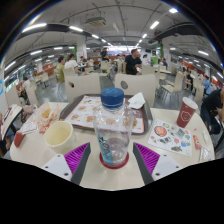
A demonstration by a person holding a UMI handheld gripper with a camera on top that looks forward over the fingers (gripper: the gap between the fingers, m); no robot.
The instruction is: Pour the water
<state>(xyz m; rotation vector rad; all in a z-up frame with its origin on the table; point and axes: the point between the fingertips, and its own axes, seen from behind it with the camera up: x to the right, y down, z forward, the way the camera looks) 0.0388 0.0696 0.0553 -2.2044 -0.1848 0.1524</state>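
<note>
A clear plastic water bottle (113,130) with a blue cap (112,97) stands upright on a red coaster (113,161) on the pale table (110,178). My gripper (112,160) is open. The bottle stands between its purple pads, left pad (76,155) and right pad (147,157), with a small gap at either side. A pale yellow cup (58,135) sits on the table just left of the left finger.
Beyond the bottle lies a tray (88,112) with printed paper and a white napkin (137,100). A red paper cup (186,112) and a patterned sheet (168,137) are to the right. People sit at other tables farther back in the hall.
</note>
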